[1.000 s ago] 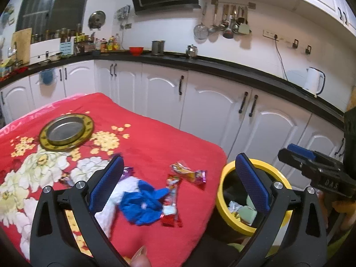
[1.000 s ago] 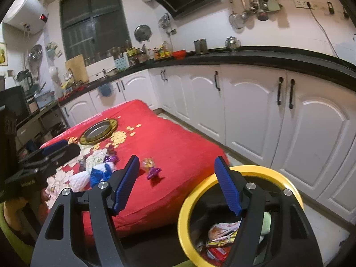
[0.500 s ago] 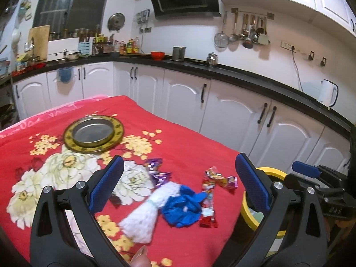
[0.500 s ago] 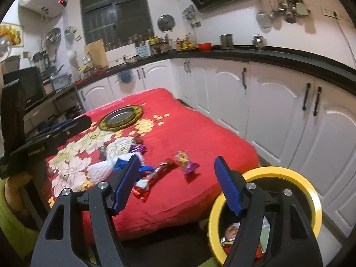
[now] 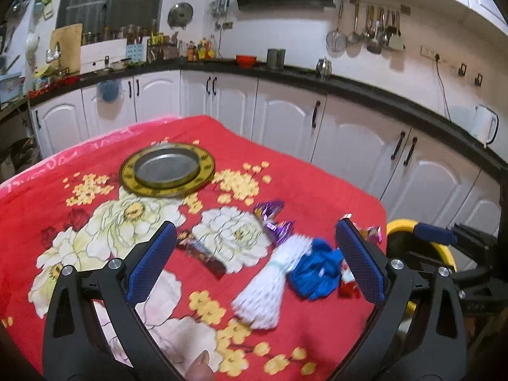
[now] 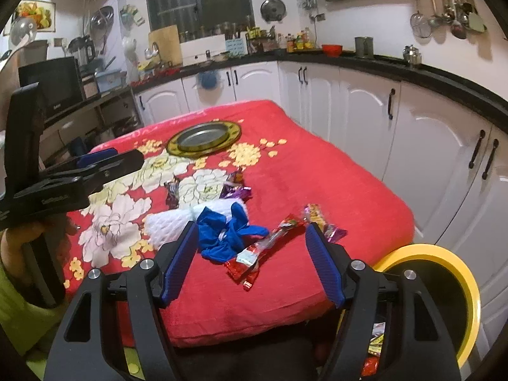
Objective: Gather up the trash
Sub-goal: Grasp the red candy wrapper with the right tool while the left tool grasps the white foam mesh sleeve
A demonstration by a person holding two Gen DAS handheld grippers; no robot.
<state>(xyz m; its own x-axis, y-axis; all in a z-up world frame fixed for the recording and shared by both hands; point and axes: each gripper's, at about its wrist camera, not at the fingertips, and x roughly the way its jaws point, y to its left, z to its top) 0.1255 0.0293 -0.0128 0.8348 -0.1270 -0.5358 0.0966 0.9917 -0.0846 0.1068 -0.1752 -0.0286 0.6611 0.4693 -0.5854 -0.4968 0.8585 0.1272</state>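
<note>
Trash lies on the red flowered tablecloth [image 5: 317, 197]: a white mesh sleeve [image 5: 265, 289], a blue glove [image 5: 316, 271], a red wrapper [image 6: 257, 252], purple wrappers [image 5: 273, 219], a dark wrapper [image 5: 203, 254] and a yellow-pink wrapper [image 6: 319, 219]. My left gripper [image 5: 254, 266] is open and empty above the near part of the table. My right gripper [image 6: 252, 260] is open and empty, hovering over the red wrapper and blue glove [image 6: 225, 233]. The yellow-rimmed bin [image 6: 444, 285] stands at the table's right corner with trash inside.
A metal plate with a gold rim [image 5: 166, 171] sits at the table's far side. White kitchen cabinets [image 5: 349, 146] with a dark counter run behind and to the right. A shelf with appliances [image 6: 63, 95] stands to the left.
Both grippers have swung left from the bin toward the table. The trash pile now sits between the fingers of each; the bin has slid to the right edge of both views.
</note>
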